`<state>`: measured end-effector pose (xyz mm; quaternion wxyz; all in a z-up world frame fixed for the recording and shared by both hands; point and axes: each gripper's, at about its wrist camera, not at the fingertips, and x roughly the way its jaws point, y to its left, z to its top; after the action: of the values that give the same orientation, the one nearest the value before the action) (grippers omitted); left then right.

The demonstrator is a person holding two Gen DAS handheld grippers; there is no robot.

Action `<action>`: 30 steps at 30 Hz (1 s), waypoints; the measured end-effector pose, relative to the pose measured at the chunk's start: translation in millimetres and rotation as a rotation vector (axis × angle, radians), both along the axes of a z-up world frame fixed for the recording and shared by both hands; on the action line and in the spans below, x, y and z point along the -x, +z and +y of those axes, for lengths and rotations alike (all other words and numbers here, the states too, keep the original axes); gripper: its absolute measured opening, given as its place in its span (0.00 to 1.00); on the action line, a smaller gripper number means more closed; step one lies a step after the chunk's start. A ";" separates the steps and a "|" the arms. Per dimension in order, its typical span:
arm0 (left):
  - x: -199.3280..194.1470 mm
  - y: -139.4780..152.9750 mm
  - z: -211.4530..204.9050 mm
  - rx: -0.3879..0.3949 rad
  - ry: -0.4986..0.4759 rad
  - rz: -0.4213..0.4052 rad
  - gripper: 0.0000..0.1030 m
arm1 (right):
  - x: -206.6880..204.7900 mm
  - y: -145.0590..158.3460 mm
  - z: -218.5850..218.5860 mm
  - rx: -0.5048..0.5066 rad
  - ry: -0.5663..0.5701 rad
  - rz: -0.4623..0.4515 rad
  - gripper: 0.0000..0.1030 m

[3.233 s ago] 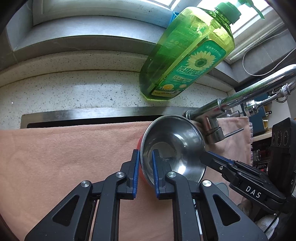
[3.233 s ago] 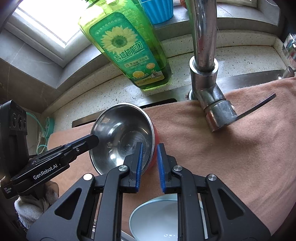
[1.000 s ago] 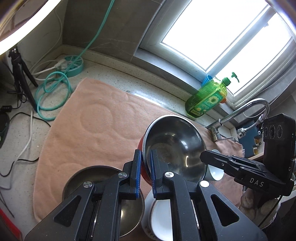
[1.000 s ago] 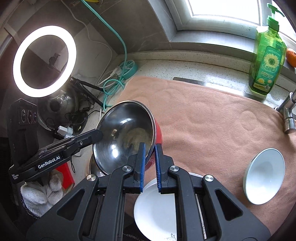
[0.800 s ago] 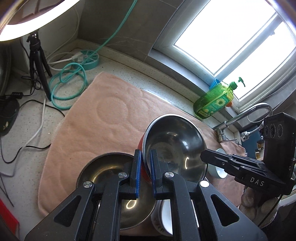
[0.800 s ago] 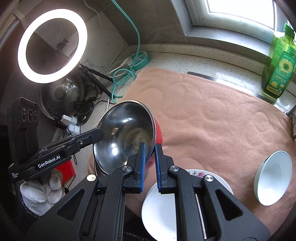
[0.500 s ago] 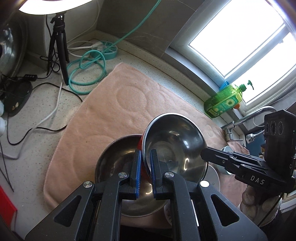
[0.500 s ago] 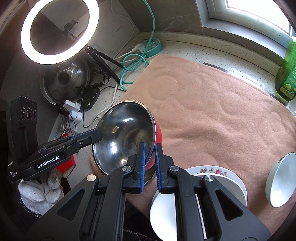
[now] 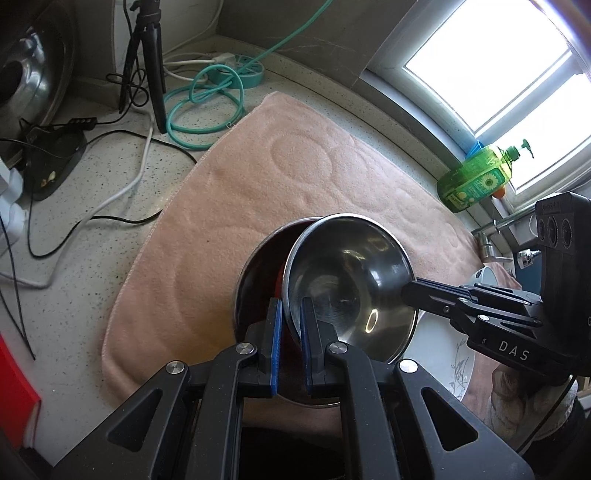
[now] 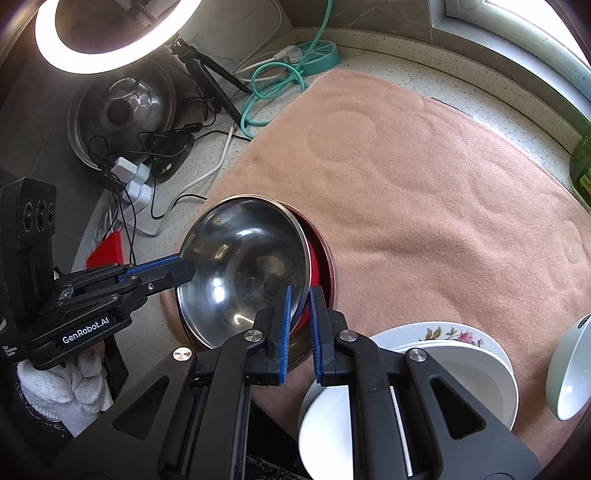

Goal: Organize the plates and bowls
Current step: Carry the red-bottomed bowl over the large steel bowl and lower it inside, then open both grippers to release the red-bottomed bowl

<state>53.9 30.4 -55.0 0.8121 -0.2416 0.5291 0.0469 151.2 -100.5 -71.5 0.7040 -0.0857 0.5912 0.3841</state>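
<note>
Steel bowl (image 9: 347, 291) is pinched at opposite rims by my left gripper (image 9: 290, 347) and right gripper (image 10: 299, 325), tilted above the larger bowl (image 9: 258, 273) at the towel's (image 9: 258, 177) near edge, presumably for nesting.

Bright daylight from the window (image 9: 517, 74) and a glaring ring light (image 10: 110, 33); fisheye edges curve and darken.
</note>
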 end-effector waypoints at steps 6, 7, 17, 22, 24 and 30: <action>1.9 -6.2 2.9 -0.003 0.004 0.019 0.08 | 0.5 -9.2 3.1 0.019 0.013 0.013 0.10; 2.3 -6.6 3.2 -0.002 0.004 0.020 0.08 | 0.5 -10.5 4.0 0.023 0.014 0.016 0.10; 1.0 -13.8 2.6 -0.007 -0.005 0.039 0.08 | 0.5 -19.6 10.8 0.054 0.023 0.018 0.10; 0.4 -16.5 2.6 -0.001 -0.011 0.051 0.08 | 2.4 -21.0 14.2 0.066 0.032 0.015 0.12; 0.0 -17.2 2.0 -0.002 -0.009 0.055 0.08 | 2.6 -20.3 14.5 0.066 0.032 0.006 0.13; -0.6 -12.6 -1.1 -0.011 -0.021 0.046 0.16 | 5.6 -5.5 13.9 0.018 0.042 -0.024 0.53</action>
<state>54.5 29.4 -67.6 0.8013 -0.2306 0.5500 0.0468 145.6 -86.6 -77.0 0.7018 -0.1091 0.5843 0.3926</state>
